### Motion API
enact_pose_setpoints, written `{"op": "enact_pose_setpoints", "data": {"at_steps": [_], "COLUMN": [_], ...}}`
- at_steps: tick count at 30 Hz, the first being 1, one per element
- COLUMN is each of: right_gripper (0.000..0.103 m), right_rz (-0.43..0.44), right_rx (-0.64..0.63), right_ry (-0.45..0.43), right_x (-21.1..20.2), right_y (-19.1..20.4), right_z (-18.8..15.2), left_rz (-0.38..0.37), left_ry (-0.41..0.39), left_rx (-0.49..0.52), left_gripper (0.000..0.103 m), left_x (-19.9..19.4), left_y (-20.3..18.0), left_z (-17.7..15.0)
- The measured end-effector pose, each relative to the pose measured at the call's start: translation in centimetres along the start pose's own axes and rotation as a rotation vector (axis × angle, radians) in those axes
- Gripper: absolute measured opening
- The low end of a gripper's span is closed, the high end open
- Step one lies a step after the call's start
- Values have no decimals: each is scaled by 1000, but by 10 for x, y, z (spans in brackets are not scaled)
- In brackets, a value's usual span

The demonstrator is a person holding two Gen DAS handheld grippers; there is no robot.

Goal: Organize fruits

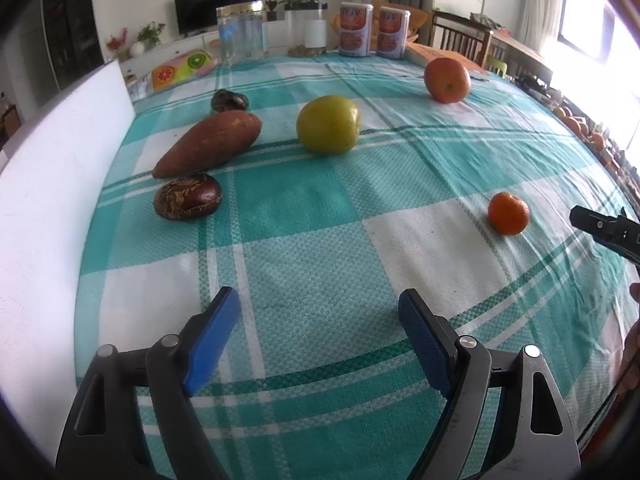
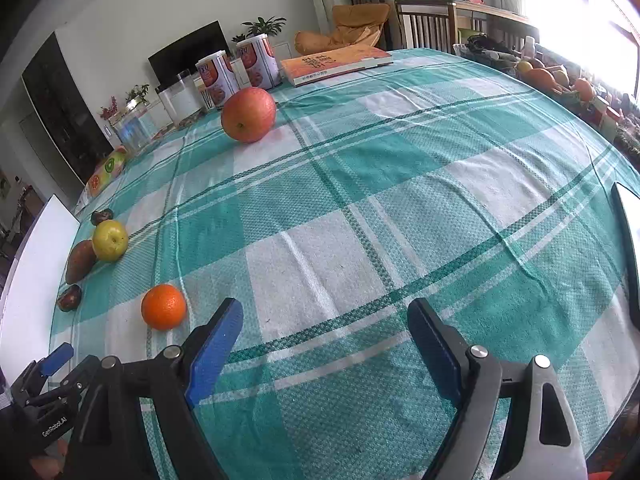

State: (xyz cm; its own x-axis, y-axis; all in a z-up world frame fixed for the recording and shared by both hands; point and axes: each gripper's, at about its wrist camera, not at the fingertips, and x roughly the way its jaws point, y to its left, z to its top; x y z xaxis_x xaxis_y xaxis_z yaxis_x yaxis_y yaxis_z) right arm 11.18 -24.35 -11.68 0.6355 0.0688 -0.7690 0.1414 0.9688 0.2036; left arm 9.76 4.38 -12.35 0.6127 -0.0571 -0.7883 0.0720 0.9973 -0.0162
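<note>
My left claw (image 1: pixel 320 308) hangs over checked tablecloth (image 1: pixel 304 240), jaws wide apart, holding nothing. From left: two dark brown chestnuts (image 1: pixel 188 197) flank sweet potato (image 1: pixel 208 145); green apple (image 1: pixel 328 125) just beside it; red apple (image 1: pixel 447 80) farther back; small orange (image 1: pixel 509 213) near right edge. My right claw (image 2: pixel 325 312) also spread, empty, orange just left of its fingers.

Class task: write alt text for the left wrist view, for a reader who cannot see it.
An open left gripper hovers over a teal-checked tablecloth. Ahead lie a sweet potato, green apple, two dark chestnuts, a red apple and a small orange.
</note>
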Motion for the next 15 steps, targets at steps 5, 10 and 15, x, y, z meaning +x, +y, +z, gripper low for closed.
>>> {"op": "enact_pose_setpoints", "data": {"at_steps": [5,10,15], "right_gripper": [84,84,84], "right_rz": [3,2,-2], "right_rx": [11,-6,-31], "right_ry": [2,-4,-4], "right_x": [1,-1,-1], "right_y": [-1,3,9], "right_z": [-1,-2,-3], "left_rz": [19,23,22], "left_ry": [5,9,9], "left_rx": [-4,-8,-7], "left_gripper": [87,90,90], "left_x": [2,4,4], "left_y": [-1,0,0], "left_z": [1,2,2]}}
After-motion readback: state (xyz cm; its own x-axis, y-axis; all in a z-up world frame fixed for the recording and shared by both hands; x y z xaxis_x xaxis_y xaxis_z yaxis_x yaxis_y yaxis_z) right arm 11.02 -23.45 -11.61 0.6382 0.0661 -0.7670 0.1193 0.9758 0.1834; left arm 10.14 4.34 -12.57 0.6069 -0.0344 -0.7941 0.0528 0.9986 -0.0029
